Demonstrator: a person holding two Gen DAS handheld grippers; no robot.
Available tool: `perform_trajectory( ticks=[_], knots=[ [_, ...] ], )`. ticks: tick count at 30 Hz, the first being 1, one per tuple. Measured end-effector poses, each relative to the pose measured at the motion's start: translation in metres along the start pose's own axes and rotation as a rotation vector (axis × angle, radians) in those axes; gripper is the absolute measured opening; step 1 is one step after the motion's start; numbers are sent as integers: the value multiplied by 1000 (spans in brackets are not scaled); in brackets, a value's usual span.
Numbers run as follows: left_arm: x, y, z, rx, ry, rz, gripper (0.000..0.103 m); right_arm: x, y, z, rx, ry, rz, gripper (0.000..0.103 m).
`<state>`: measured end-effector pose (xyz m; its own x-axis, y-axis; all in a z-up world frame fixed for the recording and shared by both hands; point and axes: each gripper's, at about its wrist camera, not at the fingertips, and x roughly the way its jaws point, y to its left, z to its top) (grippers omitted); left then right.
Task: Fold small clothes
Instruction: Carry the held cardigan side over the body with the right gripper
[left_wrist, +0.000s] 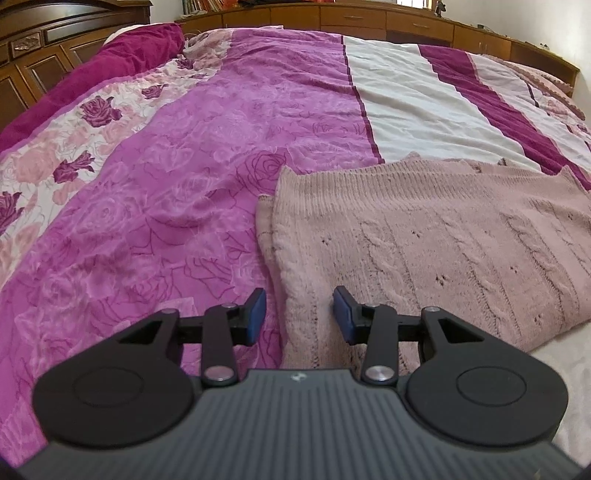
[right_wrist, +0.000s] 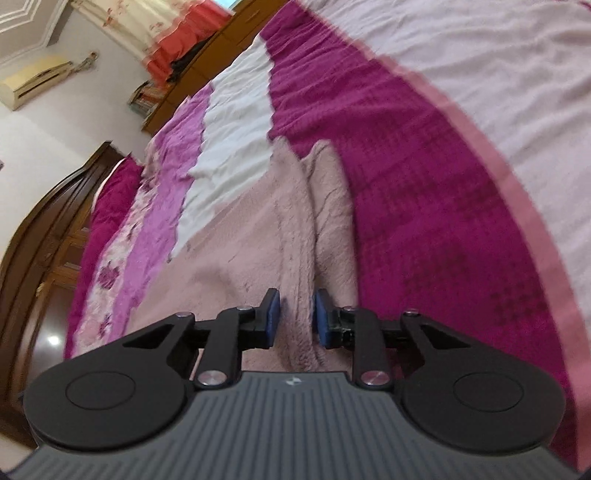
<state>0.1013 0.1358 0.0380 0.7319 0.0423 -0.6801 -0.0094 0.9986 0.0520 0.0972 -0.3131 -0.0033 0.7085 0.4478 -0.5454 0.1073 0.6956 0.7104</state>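
A: Left tongs (left_wrist: 299, 315)?
B: Spread, nothing pinched. They hang over the left edge of the sweater (left_wrist: 424, 236), one pad above the bedspread (left_wrist: 184, 155), the other above the knit.

A: Right tongs (right_wrist: 295, 317)?
B: Narrower gap, with a raised fold of the sweater (right_wrist: 295, 258) running between the pads. That view is tilted and blurred, so I cannot tell whether the pads press the knit or only flank it.

A: Where does the sweater lie?
B: Flat on the bed, near its front edge. Pale pink, cable-knit, spread across the purple, white and magenta stripes of the bedspread. Its left side is doubled, with a second layer peeking out beneath.

A: Anything else?
B: A magenta pillow (left_wrist: 122, 55) far left by the wooden headboard (left_wrist: 33, 48), and wooden cabinets (left_wrist: 369, 18) along the far side.
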Motion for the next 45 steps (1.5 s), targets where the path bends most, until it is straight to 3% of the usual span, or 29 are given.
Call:
perform_trajectory(
  ticks=[2,4,7,9,11,13,16,17,19,24,27,29,32,35,38,44,45],
  knots=[
    [1,1,-1,-4,1,4,42,-1,4,1,-23,2,14,7],
    [1,2,-1,-11,1,4,43,-6,9,6,-55,-40,-7,7],
    [3,3,-2,-5,4,11,45,-12,11,19,-115,-98,-107,6],
    [5,3,-2,-4,7,15,48,-8,15,22,-198,-92,-196,6],
    [4,3,-1,-6,7,19,48,-1,18,22,-247,-42,-234,6],
    [2,3,0,-10,3,17,47,-1,22,21,-262,-53,-261,7],
    [-2,2,5,-6,-13,15,46,-8,31,23,-278,-137,-243,11],
    [-2,2,7,-6,-19,16,46,-7,34,26,-273,-144,-225,17],
    [-3,1,11,-14,-29,15,46,4,40,34,-270,-130,-206,26],
    [2,2,15,-32,-34,20,46,45,42,47,-273,-55,-241,28],
    [7,4,14,-35,-21,32,46,60,39,48,-277,-55,-236,30],
    [10,6,12,-36,-14,38,46,61,39,49,-289,-45,-207,30],
    [14,7,9,-35,-8,47,48,62,42,50,-339,-42,-203,10],
    [16,5,8,-16,-16,57,48,55,45,51,-377,-122,-260,4],
    [21,3,9,6,-11,70,48,60,38,53,-389,-141,-322,4],
    [19,4,10,-5,-9,68,48,49,36,52,-346,-223,-331,6],
    [17,4,9,-5,-10,67,47,44,36,51,-332,-233,-323,11]
  ],
)
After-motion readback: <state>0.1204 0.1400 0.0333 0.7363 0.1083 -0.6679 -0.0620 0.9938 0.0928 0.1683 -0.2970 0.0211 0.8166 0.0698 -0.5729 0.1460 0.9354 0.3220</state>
